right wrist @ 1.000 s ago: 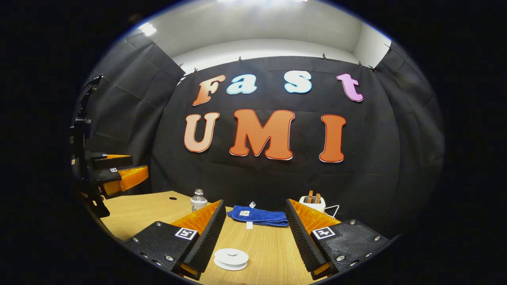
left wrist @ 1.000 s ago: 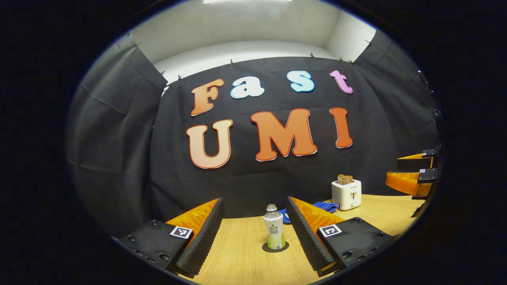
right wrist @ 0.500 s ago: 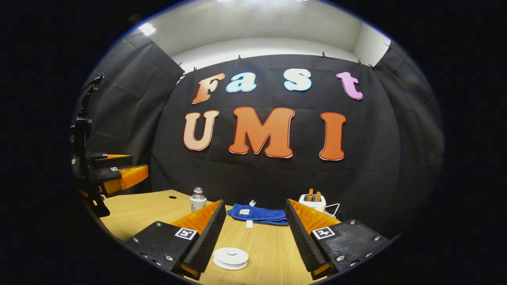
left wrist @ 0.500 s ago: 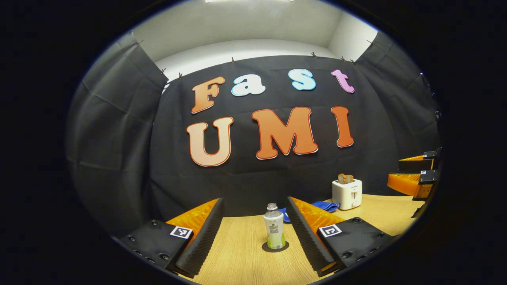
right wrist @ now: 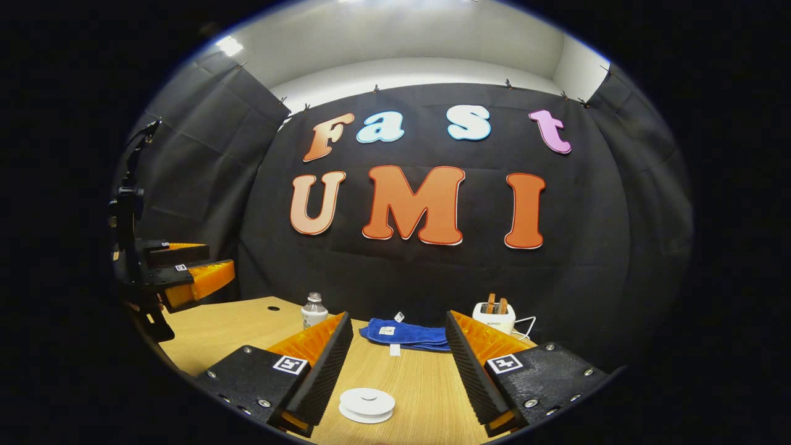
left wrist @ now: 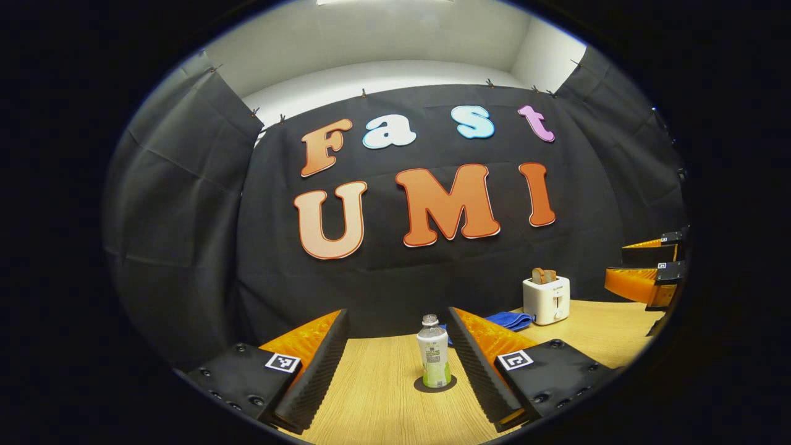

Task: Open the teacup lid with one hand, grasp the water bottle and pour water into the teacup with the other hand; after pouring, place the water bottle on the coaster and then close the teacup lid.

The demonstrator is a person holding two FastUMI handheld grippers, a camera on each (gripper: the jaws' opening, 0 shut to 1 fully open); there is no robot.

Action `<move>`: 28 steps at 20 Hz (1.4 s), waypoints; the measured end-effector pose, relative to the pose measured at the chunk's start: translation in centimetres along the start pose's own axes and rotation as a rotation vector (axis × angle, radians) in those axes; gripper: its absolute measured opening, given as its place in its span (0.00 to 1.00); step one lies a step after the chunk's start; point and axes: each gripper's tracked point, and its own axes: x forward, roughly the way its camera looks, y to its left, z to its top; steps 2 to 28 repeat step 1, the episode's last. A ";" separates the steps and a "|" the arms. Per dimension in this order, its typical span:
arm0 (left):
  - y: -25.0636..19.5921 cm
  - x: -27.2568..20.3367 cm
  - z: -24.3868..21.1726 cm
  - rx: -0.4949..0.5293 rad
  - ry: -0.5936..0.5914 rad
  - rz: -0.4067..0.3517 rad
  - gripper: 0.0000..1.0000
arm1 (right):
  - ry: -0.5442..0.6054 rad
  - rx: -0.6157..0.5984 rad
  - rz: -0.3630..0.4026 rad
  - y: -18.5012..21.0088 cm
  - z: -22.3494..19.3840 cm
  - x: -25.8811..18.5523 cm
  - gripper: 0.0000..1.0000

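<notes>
A clear water bottle [left wrist: 434, 353] with a green lower label stands upright on a dark round coaster [left wrist: 435, 384] on the wooden table. My left gripper [left wrist: 397, 313] is open, and the bottle stands ahead of it, close to its right finger. In the right gripper view a low white round teacup with its lid on [right wrist: 367, 405] sits between the fingers of my open right gripper [right wrist: 398, 315], nearer the left one, untouched. The bottle [right wrist: 314, 311] also shows there at the far left. The right gripper [left wrist: 646, 272] hangs at the left gripper view's right edge, and the left gripper [right wrist: 179, 278] is at the left.
A folded blue towel [right wrist: 405, 334] lies at the back of the table. A white toaster [left wrist: 546, 299] with toast in its slots stands back right. A small round hole [right wrist: 270, 308] is in the tabletop at the back left.
Both views have shifted a little: the bottle sits slightly further right and lower in the left gripper view. Both grippers stay open, and nothing on the table has moved.
</notes>
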 end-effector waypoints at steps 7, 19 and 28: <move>0.1 0.0 -0.1 -0.003 0.001 0.002 0.96 | -0.002 -0.004 0.002 0.2 0.0 0.1 0.90; 0.1 0.0 -0.1 -0.003 0.001 0.002 0.96 | -0.002 -0.004 0.002 0.2 0.0 0.1 0.90; 0.1 0.0 -0.1 -0.003 0.001 0.002 0.96 | -0.002 -0.004 0.002 0.2 0.0 0.1 0.90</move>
